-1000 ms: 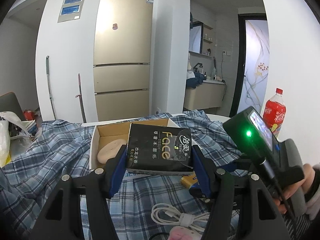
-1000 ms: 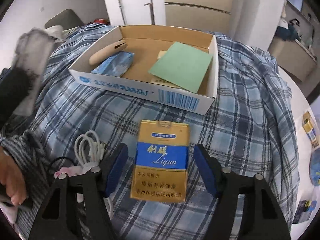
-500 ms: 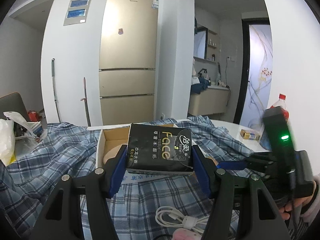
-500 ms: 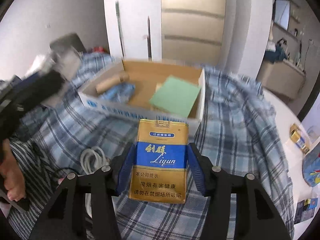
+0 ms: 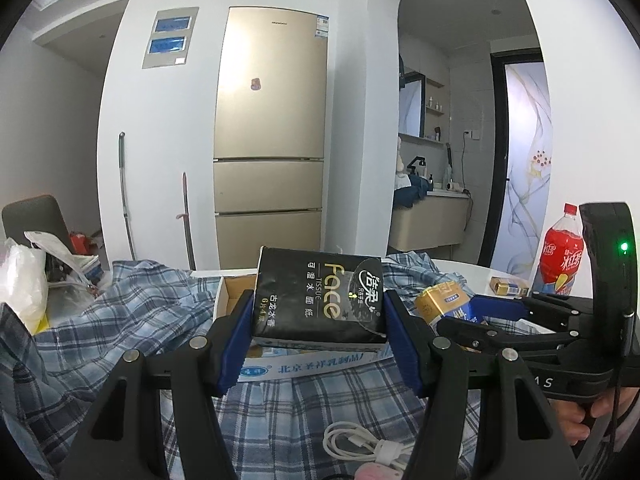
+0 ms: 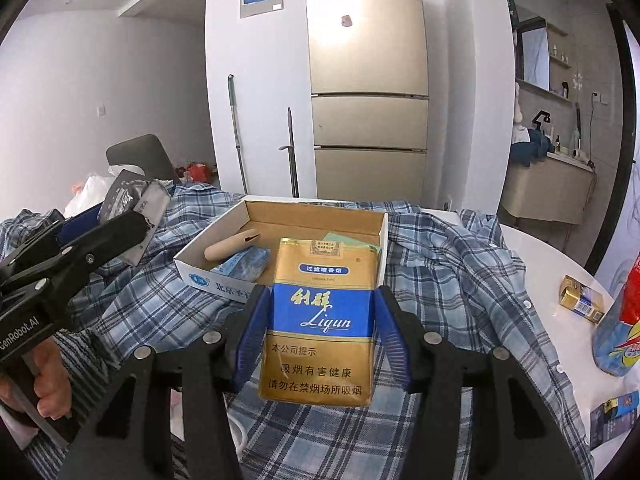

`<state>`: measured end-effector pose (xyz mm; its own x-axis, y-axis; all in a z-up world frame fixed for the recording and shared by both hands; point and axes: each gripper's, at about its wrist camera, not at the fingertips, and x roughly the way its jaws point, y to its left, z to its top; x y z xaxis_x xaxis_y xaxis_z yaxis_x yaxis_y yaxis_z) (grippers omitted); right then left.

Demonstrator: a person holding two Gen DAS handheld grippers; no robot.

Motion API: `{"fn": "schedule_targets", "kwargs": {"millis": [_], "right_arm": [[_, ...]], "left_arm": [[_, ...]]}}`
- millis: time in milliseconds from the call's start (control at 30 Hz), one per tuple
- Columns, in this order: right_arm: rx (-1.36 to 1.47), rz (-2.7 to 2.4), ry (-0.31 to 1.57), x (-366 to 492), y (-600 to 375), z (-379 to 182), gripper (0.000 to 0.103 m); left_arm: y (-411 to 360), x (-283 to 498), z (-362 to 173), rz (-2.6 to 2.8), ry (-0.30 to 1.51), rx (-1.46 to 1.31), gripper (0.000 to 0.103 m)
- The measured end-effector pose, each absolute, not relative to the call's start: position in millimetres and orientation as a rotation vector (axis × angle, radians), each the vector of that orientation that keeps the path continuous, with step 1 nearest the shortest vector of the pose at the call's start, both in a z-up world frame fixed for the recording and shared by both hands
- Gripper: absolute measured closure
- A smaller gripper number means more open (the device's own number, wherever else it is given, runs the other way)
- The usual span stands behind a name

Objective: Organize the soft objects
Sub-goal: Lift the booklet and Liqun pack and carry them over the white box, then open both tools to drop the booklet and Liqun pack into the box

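**A:** What is each gripper holding?

**B:** The left gripper (image 5: 318,322) is closed on a black tissue pack (image 5: 320,294), pressed between its blue pads and raised in front of a cardboard box (image 6: 224,276). The right gripper (image 6: 320,340) is clamped on a gold and blue cigarette pack (image 6: 320,320), also lifted, just before the same box.

**A:** How should the step go?

**B:** As I judge it, both packs go into the box. It already holds a tan roll (image 6: 232,244), a blue packet (image 6: 244,264) and a green sheet (image 6: 344,238), so free floor is limited. Better to lower one pack at a time over the bare part, keep it level, and open the jaws only once it rests. Both packs are soft, so a light squeeze avoids crushing.

**A:** And the surroundings?

**B:** A blue plaid cloth (image 6: 460,280) covers the worktop (image 6: 532,248), whose white edge shows on the right. A white cable (image 5: 360,442) lies on the cloth near the grippers. A red drink bottle (image 5: 560,252) and a second small gold pack (image 6: 582,300) sit on the right. Behind stands a gold fridge (image 5: 272,128) against white walls.
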<state>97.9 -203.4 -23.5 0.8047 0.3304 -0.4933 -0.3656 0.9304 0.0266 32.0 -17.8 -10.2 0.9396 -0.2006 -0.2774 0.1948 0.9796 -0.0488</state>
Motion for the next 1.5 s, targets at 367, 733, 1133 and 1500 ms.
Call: {"fn": "schedule_targets", "kwargs": {"millis": [367, 733, 1133, 1500], "right_arm": [[-0.068, 0.369, 0.480, 93, -204, -20, 0.050], [-0.049, 0.325, 0.450, 114, -194, 21, 0.050], [0.104, 0.232, 0.407, 183, -203, 63, 0.050], [0.129, 0.279, 0.580, 230, -180, 22, 0.050]], "left_arm": [[-15, 30, -9, -0.190, 0.280, -0.044, 0.039], [-9, 29, 31, -0.121, 0.186, -0.039, 0.039], [-22, 107, 68, -0.147, 0.282, -0.107, 0.039], [-1, 155, 22, -0.084, 0.373, -0.149, 0.039]]}}
